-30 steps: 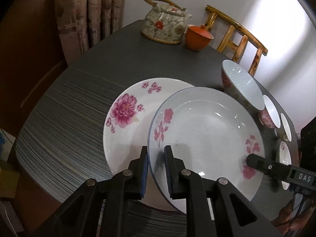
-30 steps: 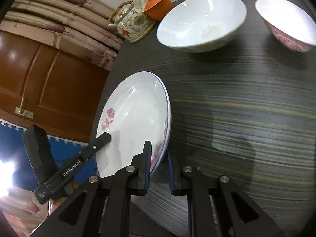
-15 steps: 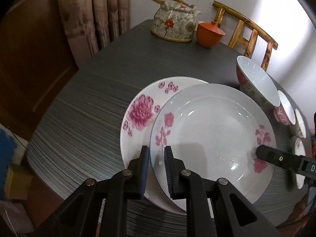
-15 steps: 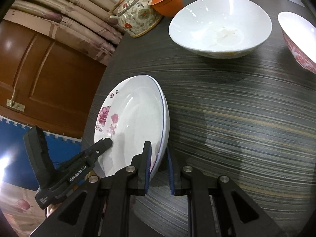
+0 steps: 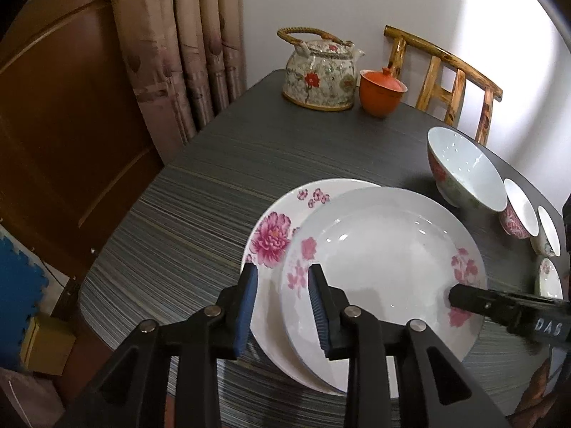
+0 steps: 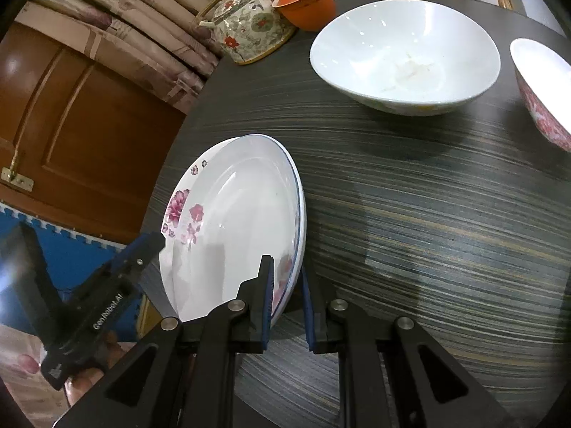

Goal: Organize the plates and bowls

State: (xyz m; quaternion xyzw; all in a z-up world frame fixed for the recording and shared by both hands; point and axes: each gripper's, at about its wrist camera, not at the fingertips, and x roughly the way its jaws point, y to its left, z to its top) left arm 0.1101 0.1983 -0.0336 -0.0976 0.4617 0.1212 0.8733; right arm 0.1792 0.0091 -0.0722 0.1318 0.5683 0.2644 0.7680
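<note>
A white plate with pink blossoms and a thin blue rim (image 5: 385, 260) lies on top of a peony-patterned plate (image 5: 271, 235), shifted a little to the right of it. My left gripper (image 5: 282, 303) straddles the top plate's near-left rim. Its jaws are opening, and both pads stand apart from the rim. In the right wrist view my right gripper (image 6: 287, 299) is shut on the opposite rim of the same top plate (image 6: 235, 221). The peony plate (image 6: 176, 203) peeks out beyond it, with the left gripper's blue fingertip (image 6: 150, 244) close by.
A big white bowl (image 6: 403, 57) and a pink-patterned bowl (image 6: 542, 89) stand past the plates, and more small bowls (image 5: 517, 214) line the table's right edge. A floral teapot (image 5: 321, 71) and an orange lidded cup (image 5: 380, 92) sit at the far corner, before a wooden chair (image 5: 446, 71).
The top plate has moved further over the peony plate and come down level on it. My left gripper's jaws have spread off the rim they pinched. The right gripper keeps its hold.
</note>
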